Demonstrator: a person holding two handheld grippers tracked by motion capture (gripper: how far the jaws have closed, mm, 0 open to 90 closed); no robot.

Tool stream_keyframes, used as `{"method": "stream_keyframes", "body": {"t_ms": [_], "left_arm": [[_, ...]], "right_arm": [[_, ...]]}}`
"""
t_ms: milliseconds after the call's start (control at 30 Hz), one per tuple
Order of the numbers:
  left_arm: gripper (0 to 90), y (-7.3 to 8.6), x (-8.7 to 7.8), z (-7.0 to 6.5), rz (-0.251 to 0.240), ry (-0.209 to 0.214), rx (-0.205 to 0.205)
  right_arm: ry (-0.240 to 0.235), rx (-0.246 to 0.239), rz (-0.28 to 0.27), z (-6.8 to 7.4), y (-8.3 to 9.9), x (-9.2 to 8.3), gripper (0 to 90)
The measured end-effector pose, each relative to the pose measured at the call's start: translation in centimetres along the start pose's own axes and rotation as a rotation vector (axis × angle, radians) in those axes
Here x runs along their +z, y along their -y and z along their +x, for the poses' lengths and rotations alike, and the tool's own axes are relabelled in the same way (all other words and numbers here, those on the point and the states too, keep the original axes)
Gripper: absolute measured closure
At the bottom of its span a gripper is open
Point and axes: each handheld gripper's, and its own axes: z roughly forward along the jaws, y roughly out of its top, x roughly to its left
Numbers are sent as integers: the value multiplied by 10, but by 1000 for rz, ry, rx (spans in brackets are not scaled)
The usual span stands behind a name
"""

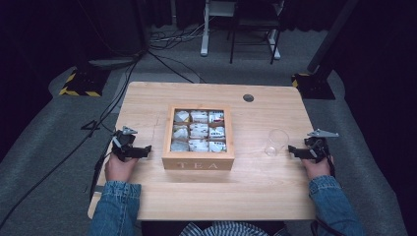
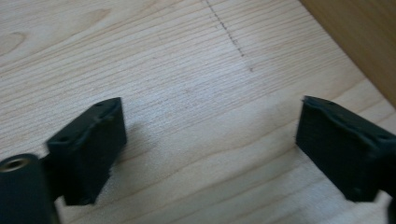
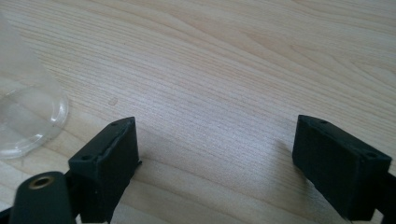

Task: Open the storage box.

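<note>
**Both grippers held low and spread at the table's sides**

High view: the left gripper (image 1: 143,151) is held low over the table (image 1: 275,191) at its left edge, pointed inward at the tea box (image 1: 198,160); the right gripper (image 1: 294,151) is held the same way at the right edge, pointed at the glass (image 1: 276,142). Both forearms are seen in denim sleeves. One wooden box with nine compartments of tea bags is set at the table's middle; one clear glass is placed to its right, near the right gripper. Grey floor, cables and dark curtains are seen around.

Left gripper view: the jaws are spread wide over bare wood, nothing between them; the box wall (image 2: 364,37) is seen at the upper right.

Right gripper view: the jaws are spread wide, nothing between them; the glass (image 3: 28,116) is seen at the left, apart from them.
</note>
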Motion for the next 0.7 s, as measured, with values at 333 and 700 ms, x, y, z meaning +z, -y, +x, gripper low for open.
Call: {"method": "stream_keyframes", "body": {"t_ms": [333, 700], "left_arm": [[160, -11, -21, -6, -23, 13, 16], [164, -21, -47, -14, -62, 61, 33]], "right_arm": [[2, -2, -3, 0, 0, 0, 154], [1, -2, -1, 0, 0, 0, 154]]}}
